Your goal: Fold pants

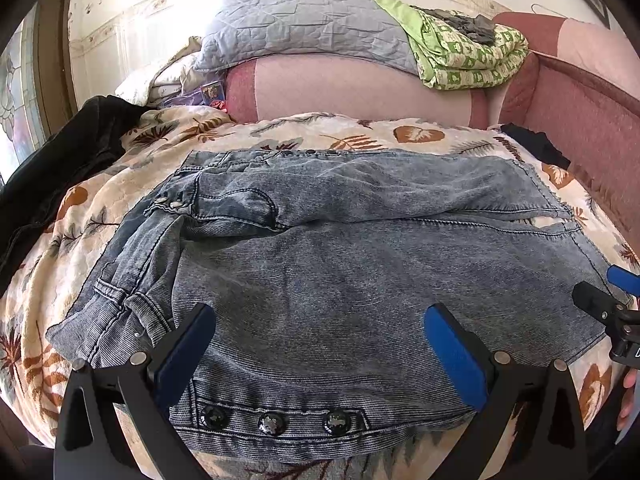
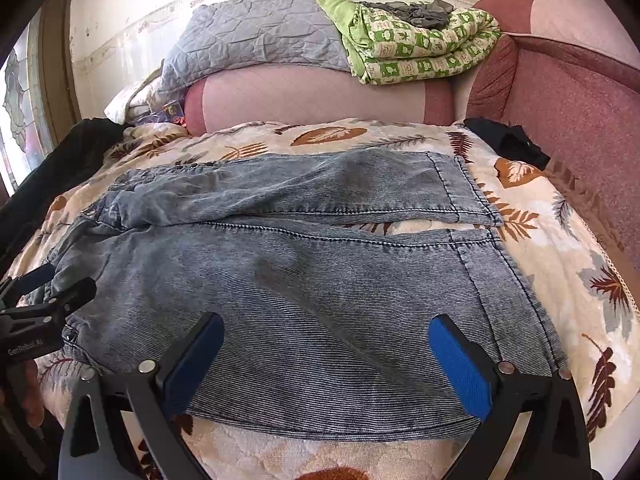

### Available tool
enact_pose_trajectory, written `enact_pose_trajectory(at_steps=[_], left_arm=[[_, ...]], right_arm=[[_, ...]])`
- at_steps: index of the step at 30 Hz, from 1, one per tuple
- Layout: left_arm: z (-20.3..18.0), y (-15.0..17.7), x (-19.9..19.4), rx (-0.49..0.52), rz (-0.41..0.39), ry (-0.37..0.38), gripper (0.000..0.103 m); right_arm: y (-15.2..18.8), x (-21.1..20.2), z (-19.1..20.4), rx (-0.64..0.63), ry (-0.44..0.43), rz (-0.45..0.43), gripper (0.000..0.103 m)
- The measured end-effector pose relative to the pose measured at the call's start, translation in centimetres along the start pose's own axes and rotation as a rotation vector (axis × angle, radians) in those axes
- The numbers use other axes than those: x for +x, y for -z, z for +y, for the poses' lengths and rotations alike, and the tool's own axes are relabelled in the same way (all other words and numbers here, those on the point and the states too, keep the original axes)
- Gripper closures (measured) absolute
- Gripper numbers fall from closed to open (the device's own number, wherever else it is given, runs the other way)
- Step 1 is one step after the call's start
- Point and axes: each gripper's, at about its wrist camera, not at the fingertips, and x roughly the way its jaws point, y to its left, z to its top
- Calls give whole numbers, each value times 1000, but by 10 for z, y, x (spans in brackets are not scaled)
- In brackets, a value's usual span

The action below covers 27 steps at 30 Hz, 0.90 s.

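i hold my left gripper [image 1: 320, 344] and right gripper [image 2: 326, 354] wide apart over the near edge of the acid-wash jeans [image 1: 340, 248], spread flat on the leaf-print blanket [image 2: 560, 240], ready to pinch and fold.

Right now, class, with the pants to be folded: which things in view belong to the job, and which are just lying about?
Belongs to the job:
- denim pants, spread flat
- left gripper, jaws open
- right gripper, jaws open
- leaf-print blanket under the pants

Just lying about:
- grey quilt
- green patterned blanket
- black garment
- small black cloth
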Motion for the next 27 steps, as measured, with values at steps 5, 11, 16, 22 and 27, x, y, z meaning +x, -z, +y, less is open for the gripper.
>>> enact_pose_trajectory(at_steps=[5,11,16,22,27], left_arm=[[1,0,0,2,1,-1,0],[0,1,1,2,1,-1,0],[0,1,1,1,1,-1,0],[0,2,2,0,3,-4,0],[4,2,2,-9,12,12,0]], right_arm=[[0,0,0,9,-6,13,0],[0,0,-1,26,-23,26,0],[0,0,0,9,-6,17,0],[1,0,-1,-2,8,13,0],[0,-2,-5,15,5,9,0]])
